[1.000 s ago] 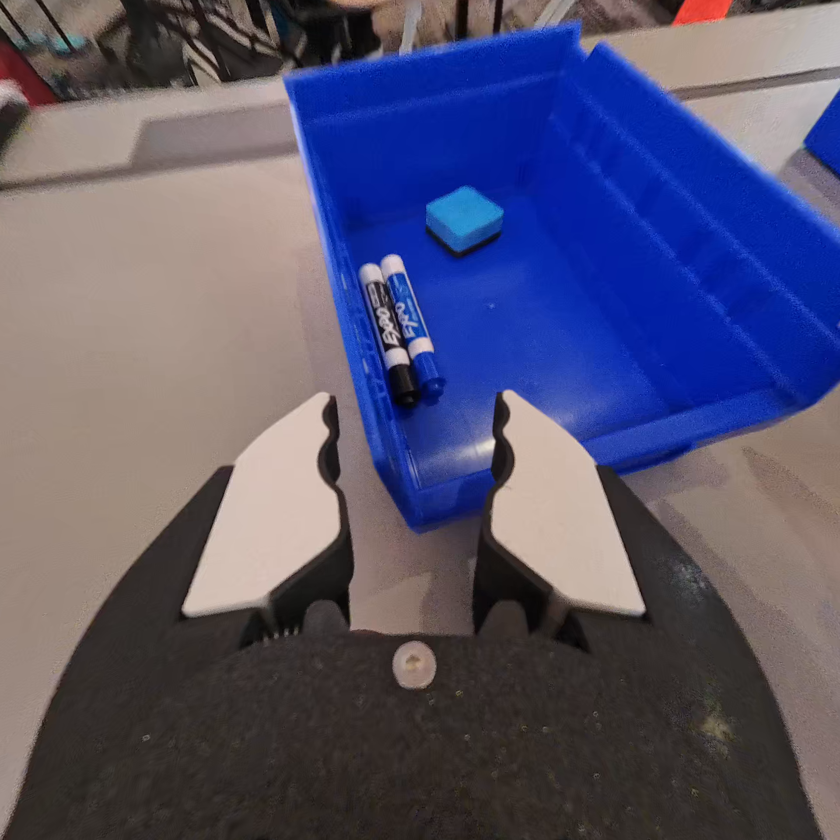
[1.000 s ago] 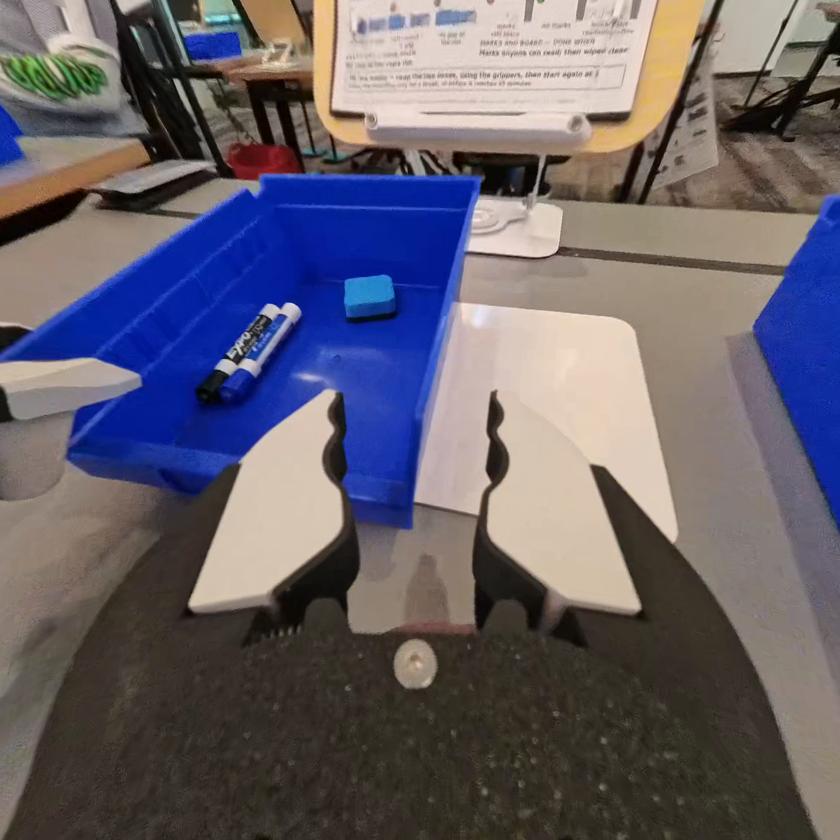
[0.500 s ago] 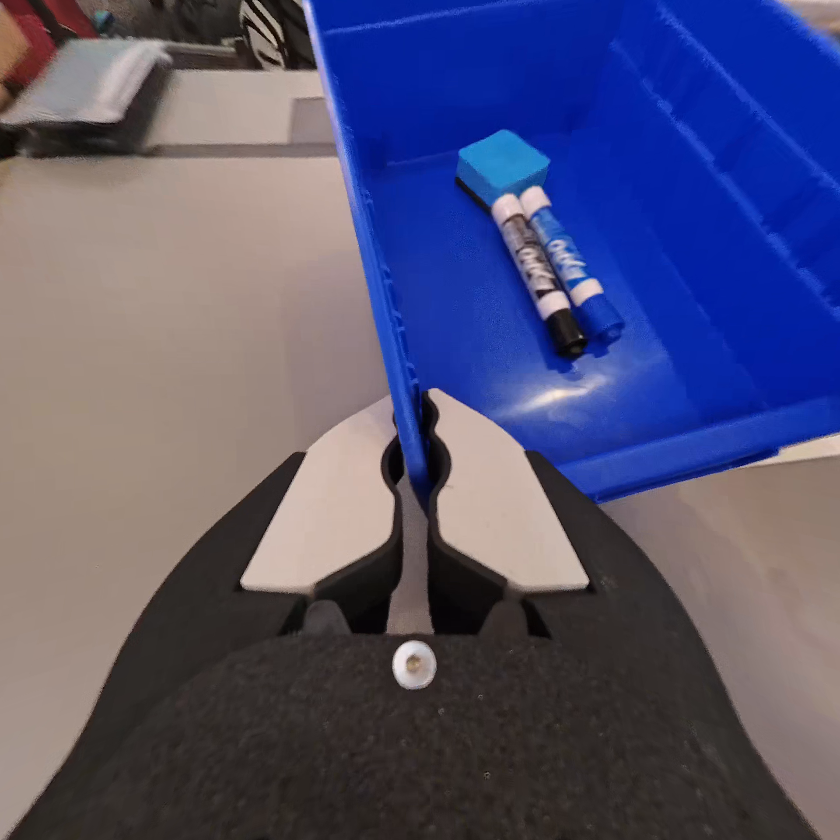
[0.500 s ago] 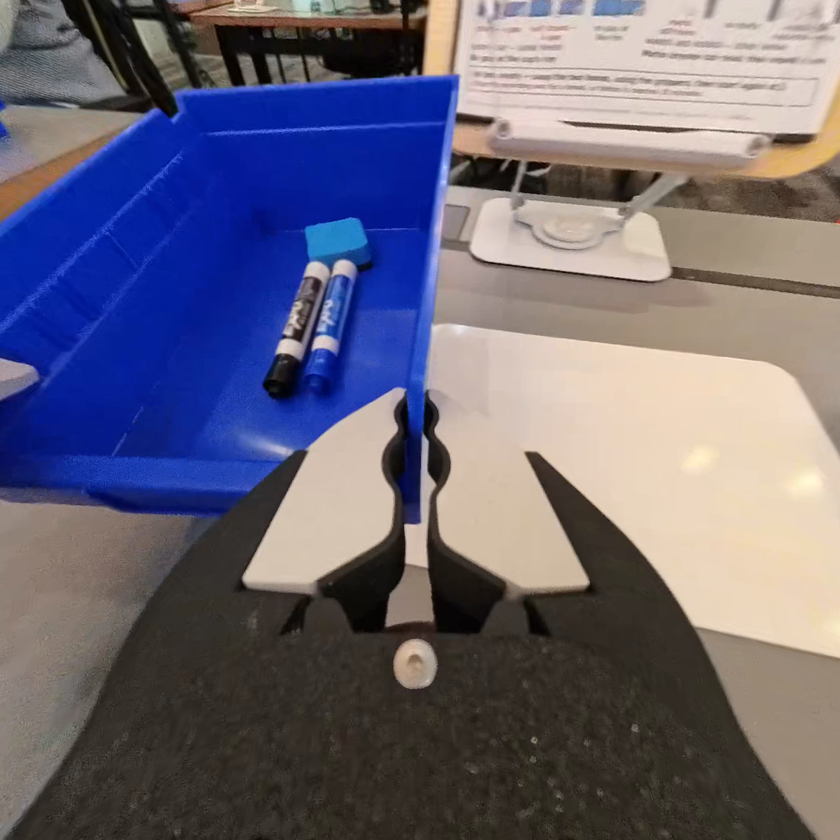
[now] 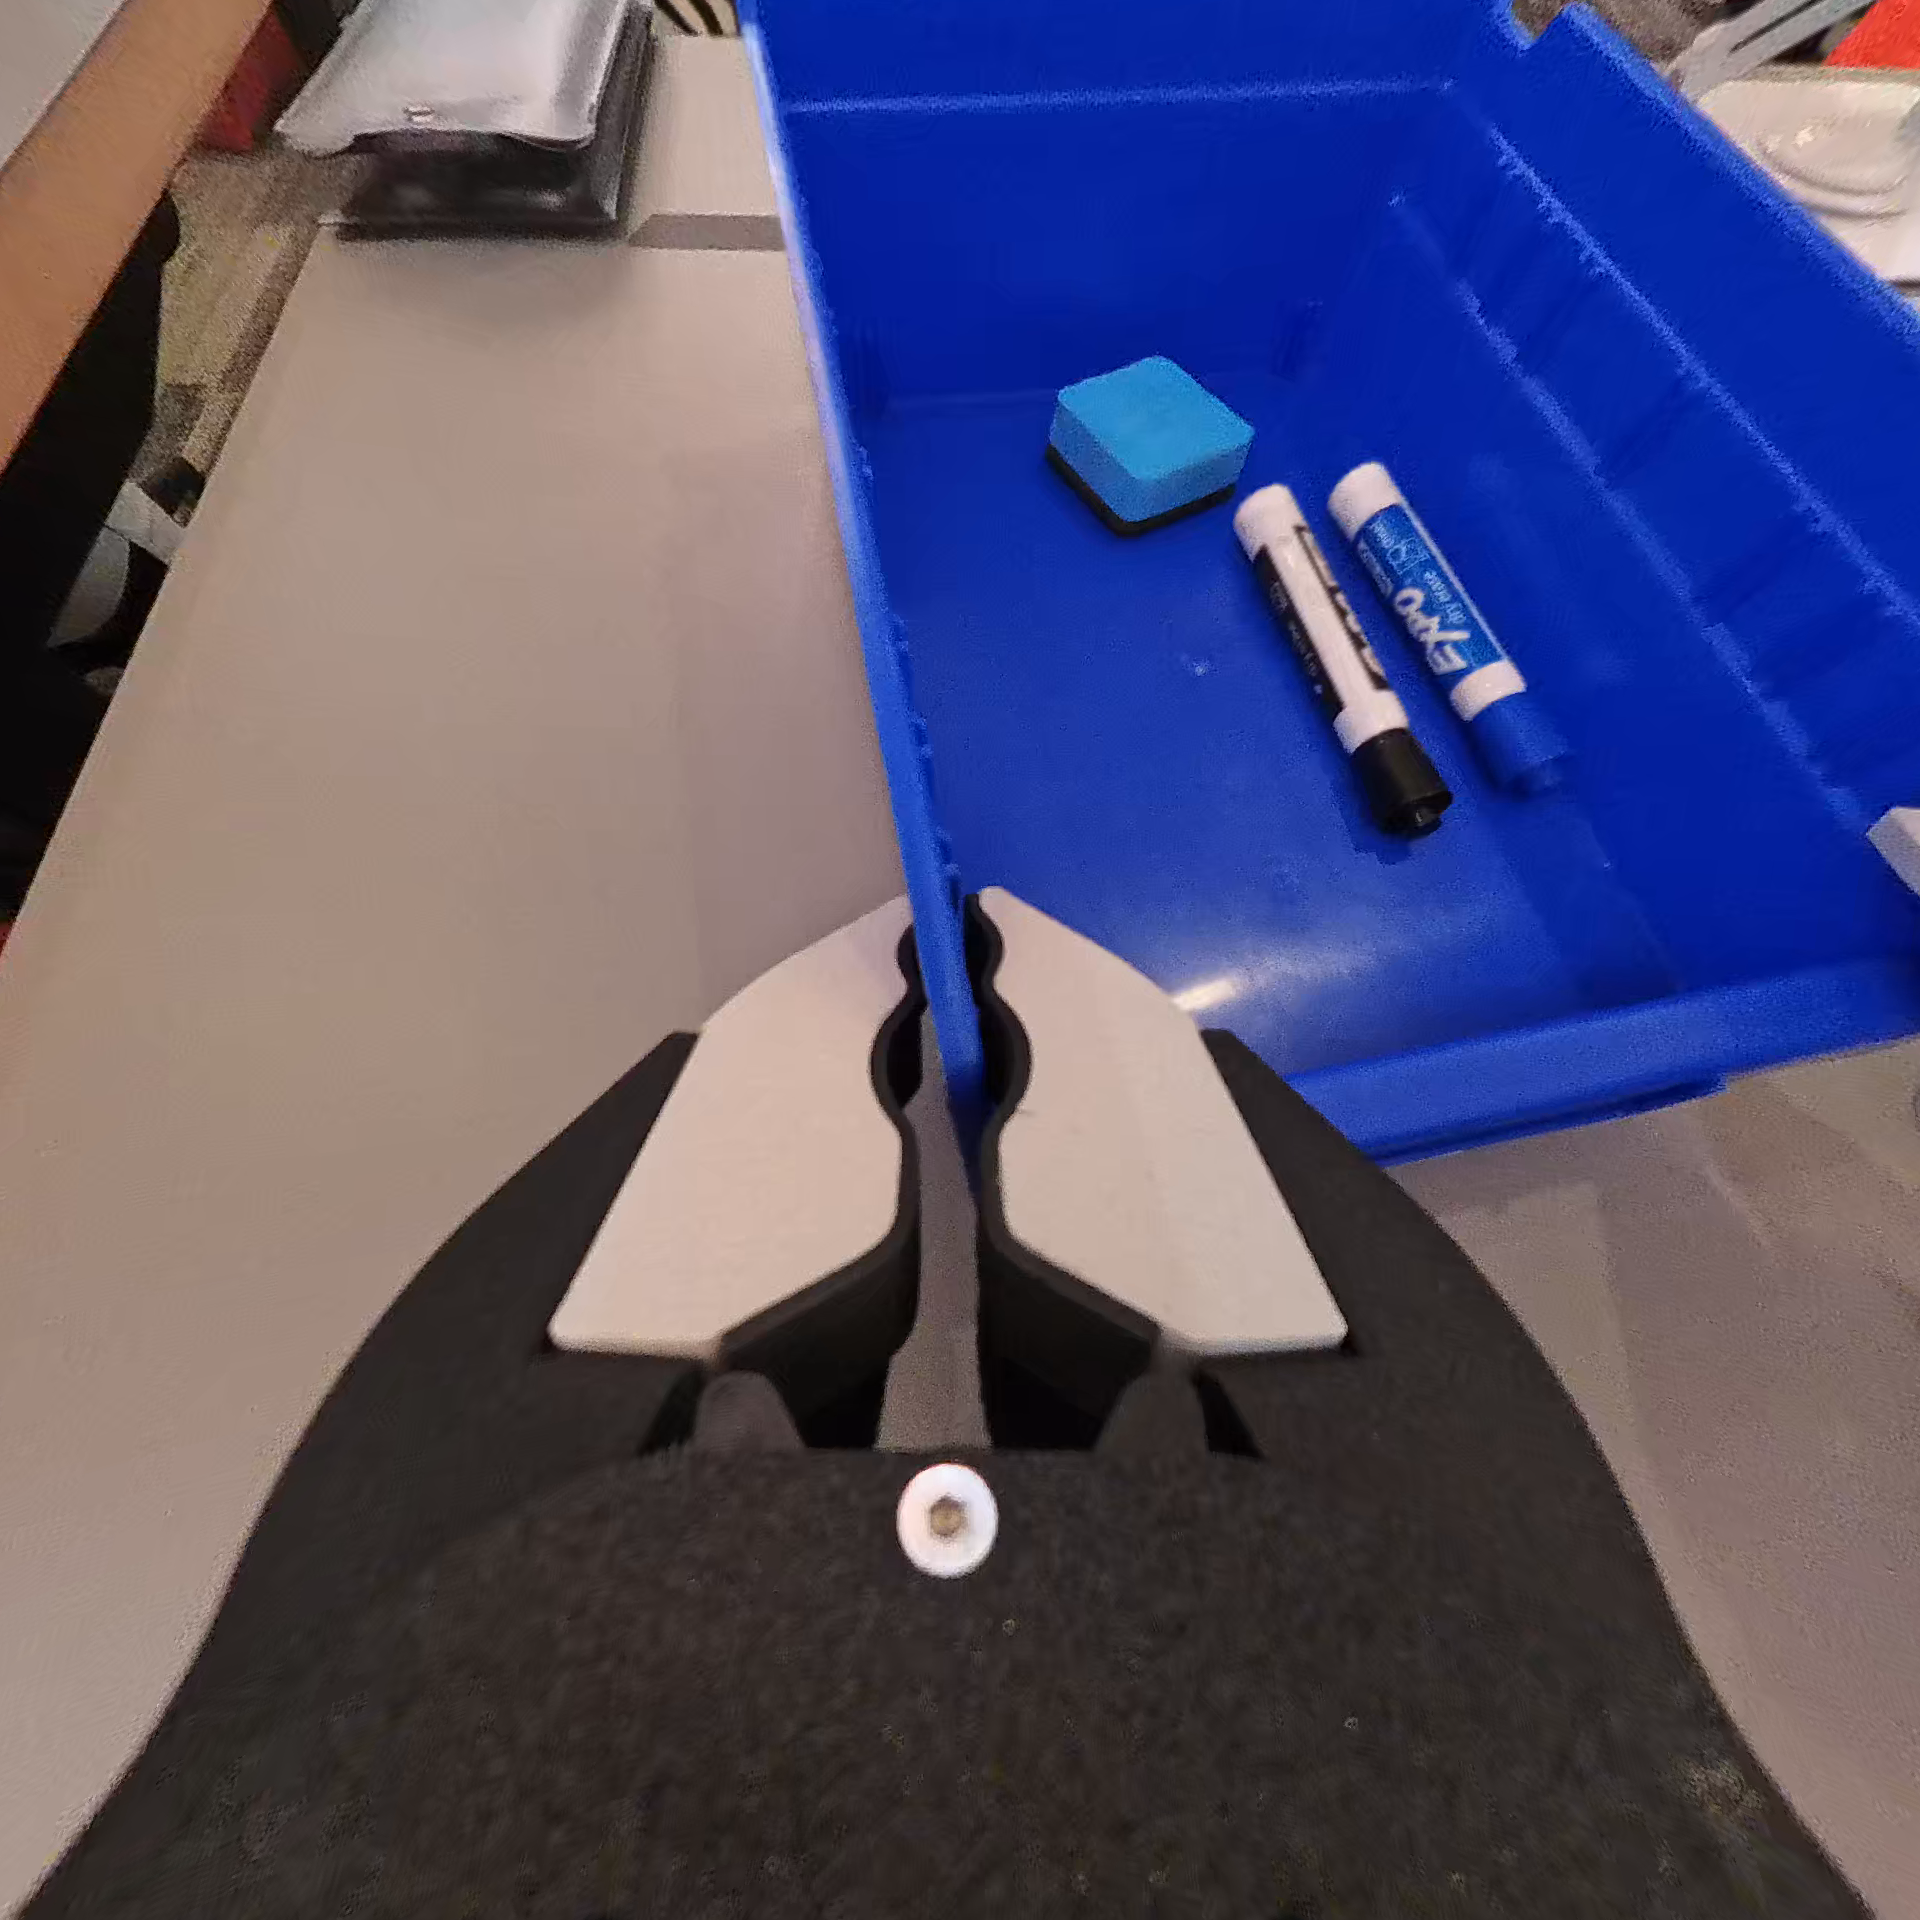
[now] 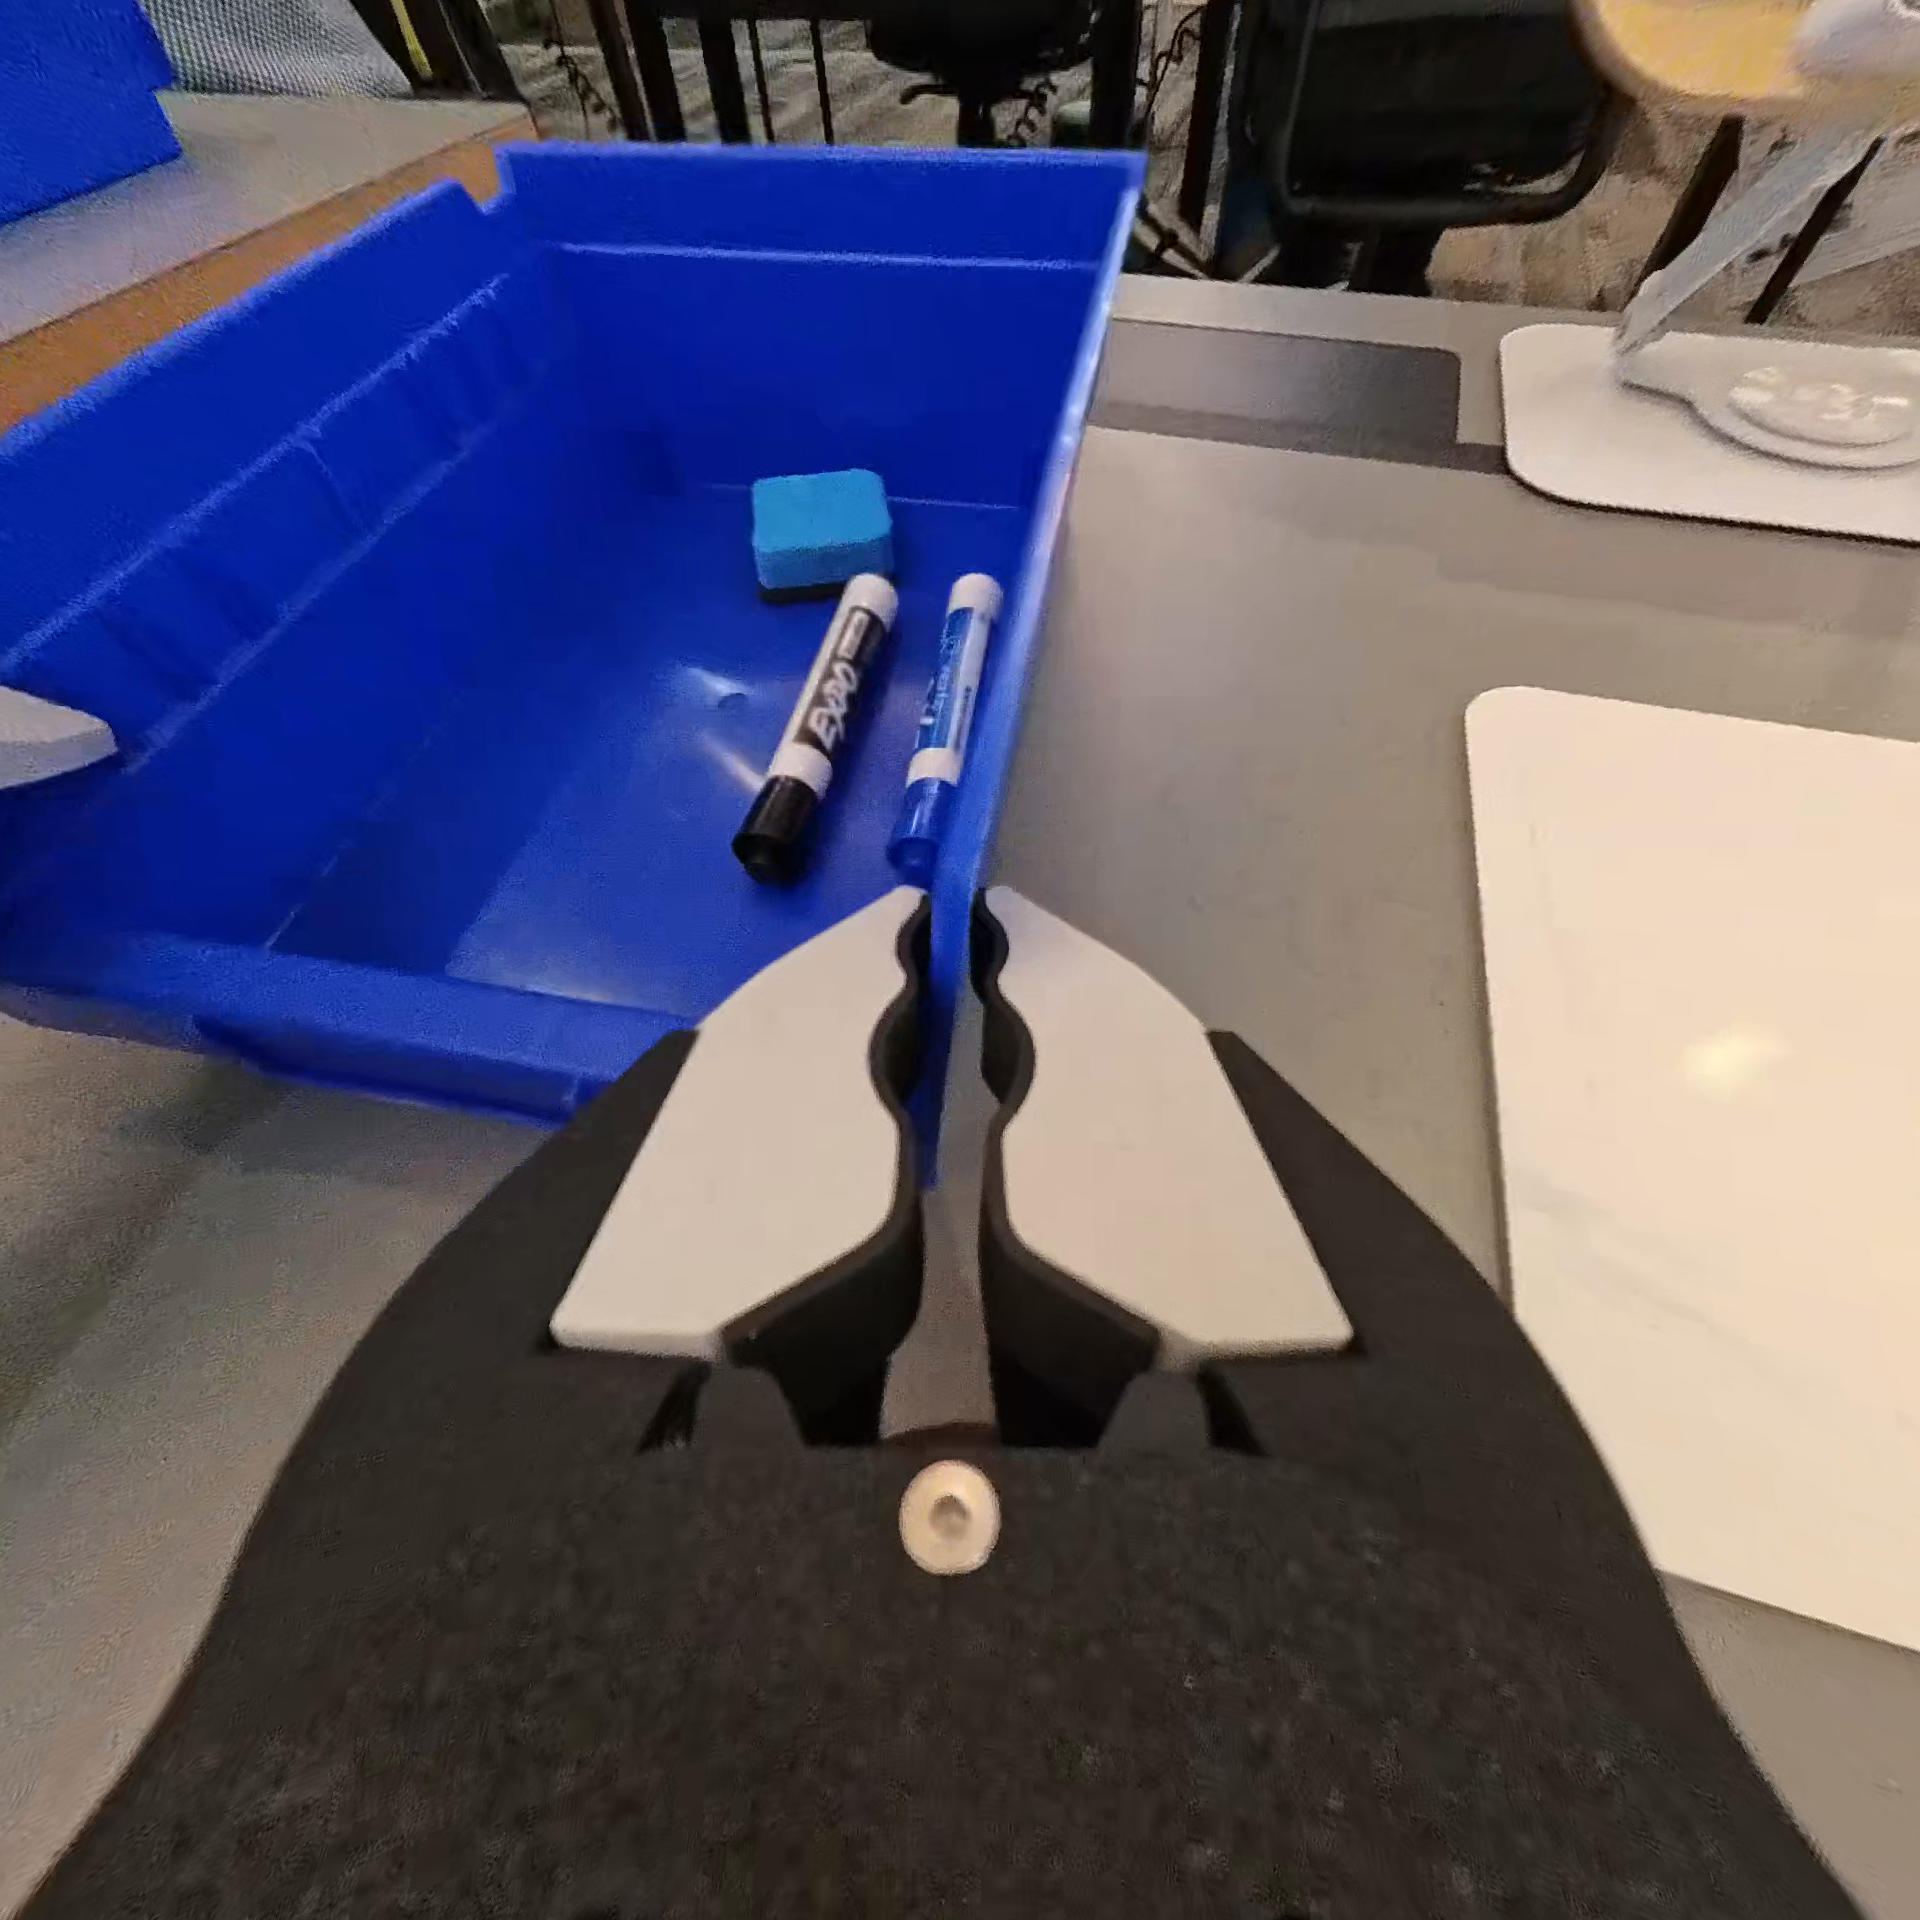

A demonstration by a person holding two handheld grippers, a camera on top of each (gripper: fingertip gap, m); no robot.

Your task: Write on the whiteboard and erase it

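A blue bin [image 5: 1091, 260] holds a light-blue eraser [image 5: 1148, 442], a black marker [image 5: 1335, 655] and a blue marker [image 5: 1429, 623]. My left gripper [image 5: 943, 914] is shut on the bin's left wall near its front corner. My right gripper [image 6: 951, 899] is shut on the bin's right wall [image 6: 1049, 499] near its front corner. In the right wrist view the eraser [image 6: 821, 530], black marker [image 6: 826, 717] and blue marker [image 6: 951, 707] lie near the right wall. The white whiteboard [image 6: 1714, 1091] lies flat on the table, apart from the bin on its right.
The table [image 5: 468, 727] is grey. A white stand base [image 6: 1714, 436] sits behind the whiteboard. A dark flat device [image 5: 488, 135] lies at the table's far left. Another blue bin [image 6: 73, 94] shows at far left. Chairs and table legs stand behind.
Both grippers went from open in front of the bin to shut on its side walls. The bin has moved left off the whiteboard, and the markers have rolled toward the right wall.
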